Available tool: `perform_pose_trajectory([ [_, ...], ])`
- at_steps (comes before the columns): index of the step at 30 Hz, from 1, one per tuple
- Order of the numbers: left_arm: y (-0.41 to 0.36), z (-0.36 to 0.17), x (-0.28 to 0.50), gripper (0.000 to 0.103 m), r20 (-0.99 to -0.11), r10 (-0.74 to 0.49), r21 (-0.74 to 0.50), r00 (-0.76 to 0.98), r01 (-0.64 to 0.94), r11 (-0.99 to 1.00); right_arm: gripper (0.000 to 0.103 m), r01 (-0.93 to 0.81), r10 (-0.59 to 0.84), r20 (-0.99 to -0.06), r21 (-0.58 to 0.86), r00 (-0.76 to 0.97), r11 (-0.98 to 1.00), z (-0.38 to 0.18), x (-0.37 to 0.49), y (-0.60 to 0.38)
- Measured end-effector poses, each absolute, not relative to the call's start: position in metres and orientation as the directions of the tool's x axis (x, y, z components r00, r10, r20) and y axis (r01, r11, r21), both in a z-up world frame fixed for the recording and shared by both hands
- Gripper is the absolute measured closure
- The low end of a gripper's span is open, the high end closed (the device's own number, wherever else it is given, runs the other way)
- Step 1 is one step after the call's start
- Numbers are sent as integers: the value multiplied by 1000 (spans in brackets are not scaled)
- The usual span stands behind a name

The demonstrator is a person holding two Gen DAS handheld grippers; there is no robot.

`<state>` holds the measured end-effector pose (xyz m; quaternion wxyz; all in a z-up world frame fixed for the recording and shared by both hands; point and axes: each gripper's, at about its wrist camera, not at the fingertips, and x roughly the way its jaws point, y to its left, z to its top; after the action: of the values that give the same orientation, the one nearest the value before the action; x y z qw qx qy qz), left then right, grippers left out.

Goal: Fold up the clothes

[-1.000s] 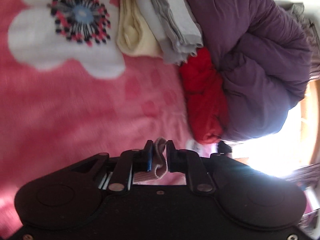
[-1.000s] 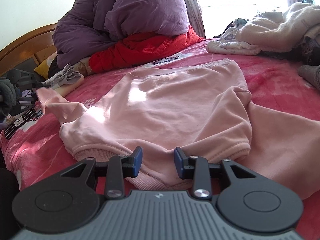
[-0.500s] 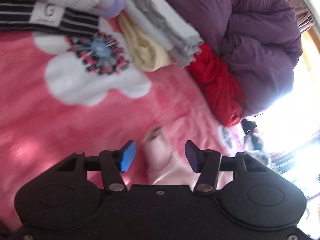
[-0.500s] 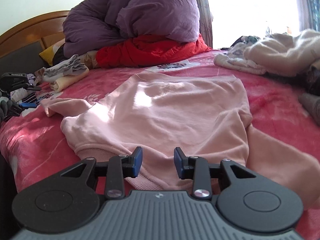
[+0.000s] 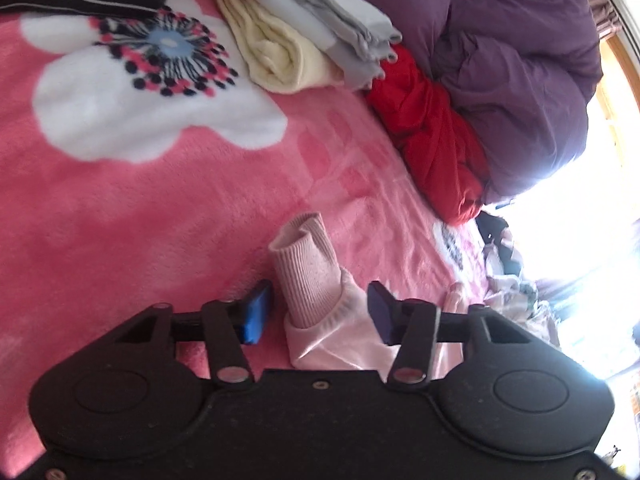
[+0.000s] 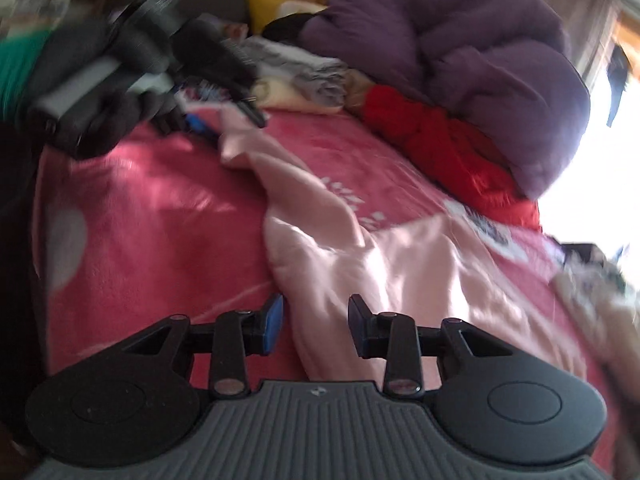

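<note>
Pink floral blanket (image 5: 160, 208) carries your pink sweatshirt (image 6: 400, 272); its ribbed cuff (image 5: 306, 276) sits untouched between your closing left gripper (image 5: 316, 314). Right gripper (image 6: 316, 322) is unclenched, empty. Next, pinch the cuff and fold the sleeve inward.

The left claw (image 5: 318, 312) is a matte black plastic body with two round domed housings, one on each side, and a smooth front plate set with small screws. Two slim black link arms, each pinned by a silver rivet, carry fingers tipped with blue rubber pads (image 5: 256, 316). The right claw (image 6: 316, 322) has the same black domes, rivets and blue-padded fingers, but its middle plate is grey, ribbed lengthwise, with a tiny logo.
</note>
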<state>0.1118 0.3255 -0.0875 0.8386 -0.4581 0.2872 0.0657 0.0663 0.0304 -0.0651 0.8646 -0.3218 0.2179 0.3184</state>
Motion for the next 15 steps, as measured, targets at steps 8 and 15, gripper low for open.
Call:
perform_pose_trajectory([
  [8,338,-81,121,89,-512,-158,-727,844,-328,603,96,-642,357,-664,-244,657,727,-65,102,50],
  [15,354,-55,146,100,-393,-156,-712,906,-193,675,95,-678,351,-601,-491,718,547,-75,63,57],
])
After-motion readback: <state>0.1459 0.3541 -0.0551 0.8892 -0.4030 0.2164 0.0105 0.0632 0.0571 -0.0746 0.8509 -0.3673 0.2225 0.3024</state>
